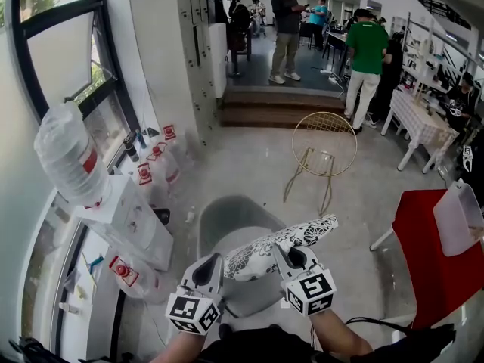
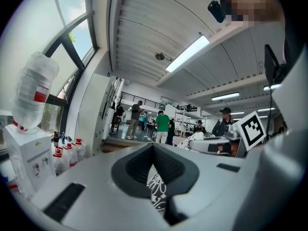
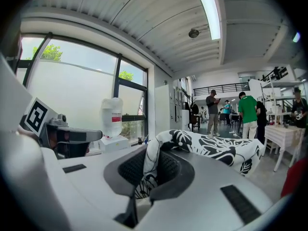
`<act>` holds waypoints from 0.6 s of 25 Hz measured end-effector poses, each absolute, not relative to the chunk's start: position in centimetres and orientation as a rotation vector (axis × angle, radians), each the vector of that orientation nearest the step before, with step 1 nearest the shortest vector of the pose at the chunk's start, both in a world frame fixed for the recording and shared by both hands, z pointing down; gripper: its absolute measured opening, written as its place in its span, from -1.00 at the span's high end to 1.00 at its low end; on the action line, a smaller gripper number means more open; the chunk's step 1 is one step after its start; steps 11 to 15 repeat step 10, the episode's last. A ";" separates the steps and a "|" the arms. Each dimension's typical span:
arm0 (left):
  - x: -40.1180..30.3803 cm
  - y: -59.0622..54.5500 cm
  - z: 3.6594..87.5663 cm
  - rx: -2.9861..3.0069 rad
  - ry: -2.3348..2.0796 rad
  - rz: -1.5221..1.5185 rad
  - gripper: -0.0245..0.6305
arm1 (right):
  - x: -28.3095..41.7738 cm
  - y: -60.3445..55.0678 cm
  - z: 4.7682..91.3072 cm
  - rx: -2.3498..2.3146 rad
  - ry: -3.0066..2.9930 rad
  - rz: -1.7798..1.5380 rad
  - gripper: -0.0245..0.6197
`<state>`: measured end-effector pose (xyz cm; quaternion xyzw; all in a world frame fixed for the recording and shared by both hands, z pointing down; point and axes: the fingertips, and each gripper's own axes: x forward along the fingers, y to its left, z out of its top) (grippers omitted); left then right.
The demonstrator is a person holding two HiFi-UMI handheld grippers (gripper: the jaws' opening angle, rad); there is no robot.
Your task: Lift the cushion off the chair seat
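Note:
A white cushion [image 1: 278,246] with a black floral print hangs in the air above the grey chair seat [image 1: 227,221]. My left gripper [image 1: 212,264] is shut on the cushion's near left edge, and a strip of printed fabric [image 2: 157,189] shows pinched between its jaws. My right gripper [image 1: 283,252] is shut on the cushion's near right edge. In the right gripper view the cushion [image 3: 211,150] folds out of the jaws and stretches off to the right. The cushion is clear of the seat and sags between the two grips.
A water dispenser [image 1: 121,218] with an upturned bottle [image 1: 68,153] stands at the left, with spare bottles [image 1: 155,165] on the floor. A gold wire chair [image 1: 324,146] stands ahead, a red seat [image 1: 435,252] at the right. People stand at the far end of the room.

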<state>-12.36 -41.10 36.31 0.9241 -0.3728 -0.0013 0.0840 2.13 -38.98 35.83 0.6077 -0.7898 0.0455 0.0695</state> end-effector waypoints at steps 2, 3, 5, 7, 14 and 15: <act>-12.3 -41.0 36.1 2.767 -1.127 -0.010 0.90 | 2.3 -38.9 35.7 1.829 -2.381 0.126 0.84; -12.3 -41.1 36.1 2.769 -1.135 -0.010 0.90 | 2.3 -38.9 35.6 1.829 -2.381 0.118 0.84; -12.4 -41.3 36.0 2.777 -1.152 -0.002 0.90 | 2.4 -39.0 35.4 1.827 -2.380 0.106 0.84; -12.7 -41.3 35.9 2.784 -1.168 0.005 0.90 | 2.2 -39.3 35.4 1.822 -2.384 0.101 0.84; -12.9 -41.5 35.9 2.766 -1.165 -0.011 0.90 | 2.0 -39.5 35.3 1.814 -2.391 0.103 0.84; -12.9 -41.5 35.9 2.766 -1.165 -0.011 0.90 | 2.0 -39.5 35.3 1.814 -2.391 0.103 0.84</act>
